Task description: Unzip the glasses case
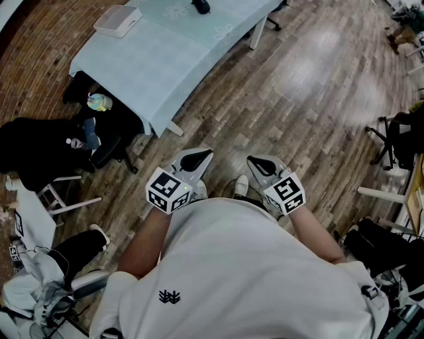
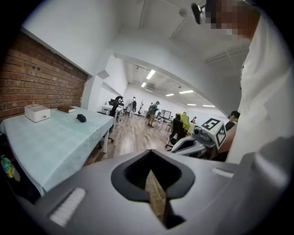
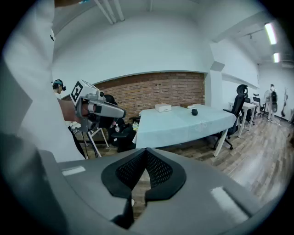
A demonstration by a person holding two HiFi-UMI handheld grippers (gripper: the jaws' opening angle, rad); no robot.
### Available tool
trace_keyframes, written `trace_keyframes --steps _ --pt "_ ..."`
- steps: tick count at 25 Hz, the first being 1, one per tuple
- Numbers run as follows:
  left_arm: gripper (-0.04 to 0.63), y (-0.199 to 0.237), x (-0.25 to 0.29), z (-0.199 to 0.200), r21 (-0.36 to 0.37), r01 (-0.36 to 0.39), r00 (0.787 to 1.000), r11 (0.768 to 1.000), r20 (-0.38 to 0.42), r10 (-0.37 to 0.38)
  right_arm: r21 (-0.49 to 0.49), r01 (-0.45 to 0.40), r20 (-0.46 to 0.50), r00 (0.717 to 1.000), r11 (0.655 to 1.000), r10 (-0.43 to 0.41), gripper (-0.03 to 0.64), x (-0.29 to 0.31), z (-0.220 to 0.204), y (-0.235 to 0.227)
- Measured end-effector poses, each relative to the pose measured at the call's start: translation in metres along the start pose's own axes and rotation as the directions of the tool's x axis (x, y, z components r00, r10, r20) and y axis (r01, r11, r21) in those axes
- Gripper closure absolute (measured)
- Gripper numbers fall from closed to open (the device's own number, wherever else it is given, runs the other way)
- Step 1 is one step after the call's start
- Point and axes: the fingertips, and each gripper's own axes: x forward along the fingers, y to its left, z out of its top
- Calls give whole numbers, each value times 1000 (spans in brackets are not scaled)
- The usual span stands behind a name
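Observation:
The glasses case is a small dark lump far off on the pale-blue covered table; it also shows as the dark case in the left gripper view and as the case in the right gripper view. Both grippers are held close to my body over the wooden floor, well short of the table. My left gripper has its jaws together with nothing between them. My right gripper is likewise shut and empty. Each gripper appears in the other's view: the right gripper, the left gripper.
A white box lies on the table's left end. Dark bags and a bottle sit under the table at the left. A seated person's leg is at lower left, and office chairs stand at the right.

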Motion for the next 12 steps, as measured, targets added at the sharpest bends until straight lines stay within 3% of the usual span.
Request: trace_keyframes --steps 7,12 --pt "543 39 -59 -16 -2 26 1000 1000 -1 -26 10 -7 0 1000 1000 7 617 54 17 63" --pt "543 54 -60 -21 -8 30 999 1000 -9 -30 9 -1 -7 1000 1000 1 617 63 27 65"
